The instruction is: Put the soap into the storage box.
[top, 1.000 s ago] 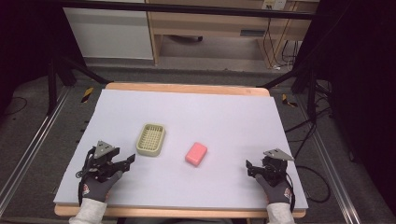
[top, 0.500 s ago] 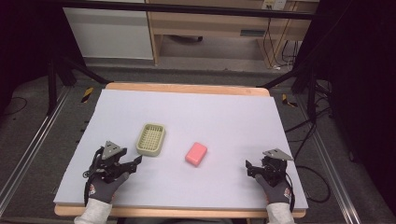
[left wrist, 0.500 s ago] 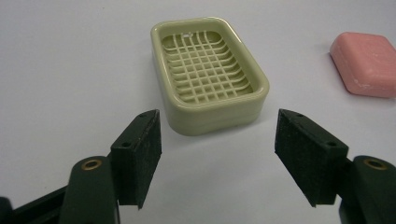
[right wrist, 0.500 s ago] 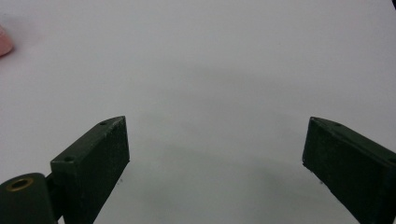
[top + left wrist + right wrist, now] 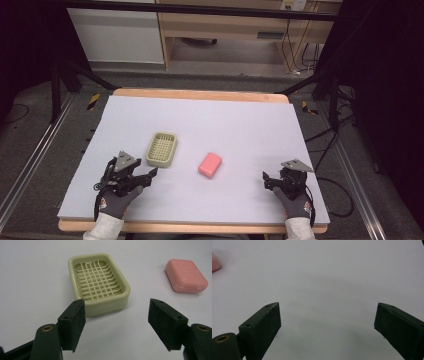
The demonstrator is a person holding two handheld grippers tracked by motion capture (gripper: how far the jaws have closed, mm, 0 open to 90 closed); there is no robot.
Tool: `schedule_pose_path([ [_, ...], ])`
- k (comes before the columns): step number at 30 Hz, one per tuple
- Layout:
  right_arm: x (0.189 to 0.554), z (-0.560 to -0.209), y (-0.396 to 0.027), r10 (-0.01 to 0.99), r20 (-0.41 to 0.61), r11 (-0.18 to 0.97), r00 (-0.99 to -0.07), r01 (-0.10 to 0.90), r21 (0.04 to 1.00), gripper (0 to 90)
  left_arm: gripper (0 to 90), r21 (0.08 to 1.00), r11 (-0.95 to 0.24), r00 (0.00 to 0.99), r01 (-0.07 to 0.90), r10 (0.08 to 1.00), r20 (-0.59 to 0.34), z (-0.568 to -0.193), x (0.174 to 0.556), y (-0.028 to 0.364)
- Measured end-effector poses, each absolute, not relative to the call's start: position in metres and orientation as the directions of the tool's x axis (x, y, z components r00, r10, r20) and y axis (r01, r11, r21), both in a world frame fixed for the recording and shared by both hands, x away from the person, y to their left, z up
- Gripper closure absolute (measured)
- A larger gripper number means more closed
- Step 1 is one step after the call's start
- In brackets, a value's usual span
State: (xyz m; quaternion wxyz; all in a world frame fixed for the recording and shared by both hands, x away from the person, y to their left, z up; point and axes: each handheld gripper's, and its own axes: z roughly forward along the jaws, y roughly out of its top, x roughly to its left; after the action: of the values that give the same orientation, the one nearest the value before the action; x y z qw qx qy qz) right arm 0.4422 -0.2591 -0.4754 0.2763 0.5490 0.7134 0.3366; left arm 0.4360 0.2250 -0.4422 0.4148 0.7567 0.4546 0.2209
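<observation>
I see my left gripper [image 5: 150,176] low at about 7 o'clock on the counter [image 5: 250,125], its jaws spread wide and holding nothing. Just past them, toward 12 o'clock in the left gripper view, sits the pale green soap dish [image 5: 98,283] with its grid floor bare, flat on the counter and clear of both jaws. The pink soap bar [image 5: 186,276] lies at roughly 2 o'clock from the dish in that view, apart from it. From above, the dish [image 5: 161,149] is left of centre and the bar [image 5: 210,164] near the middle, a gap between them. My right gripper [image 5: 266,179] rests at about 5 o'clock on the counter, jaws also wide and empty, well apart from the bar; in the right gripper view a pink edge [image 5: 215,262] peeks in at 10 o'clock
</observation>
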Motion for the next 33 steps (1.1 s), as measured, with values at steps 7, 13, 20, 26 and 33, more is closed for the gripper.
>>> schedule_pose_path([
  [7, 0.442, -0.475, -0.259, 0.97, -0.026, 0.171, -0.243, 0.596, 0.784, 7.3, 28.7, 0.827, -0.252, 0.503, 0.503, 0.863, -0.043, -0.441, 0.437, 0.217],
  [13, 0.442, -0.476, -0.258, 0.97, -0.027, 0.169, -0.24, 0.596, 0.785, 7.3, 27.9, 0.824, -0.264, 0.511, 0.502, 0.859, -0.036, -0.441, 0.436, 0.213],
  [20, 0.443, -0.476, -0.258, 0.972, -0.021, 0.162, -0.236, 0.6, 0.783, 7.3, 27.0, 0.825, -0.265, 0.52, 0.5, 0.853, -0.041, -0.438, 0.436, 0.211],
  [26, 0.443, -0.476, -0.258, 0.971, -0.031, 0.17, -0.238, 0.594, 0.786, 7.2, 26.5, 0.824, -0.276, 0.531, 0.496, 0.847, -0.036, -0.434, 0.437, 0.207],
  [33, 0.443, -0.476, -0.258, 0.971, -0.031, 0.169, -0.235, 0.594, 0.786, 7.1, 26.0, 0.825, -0.289, 0.547, 0.486, 0.837, -0.029, -0.427, 0.441, 0.198],
])
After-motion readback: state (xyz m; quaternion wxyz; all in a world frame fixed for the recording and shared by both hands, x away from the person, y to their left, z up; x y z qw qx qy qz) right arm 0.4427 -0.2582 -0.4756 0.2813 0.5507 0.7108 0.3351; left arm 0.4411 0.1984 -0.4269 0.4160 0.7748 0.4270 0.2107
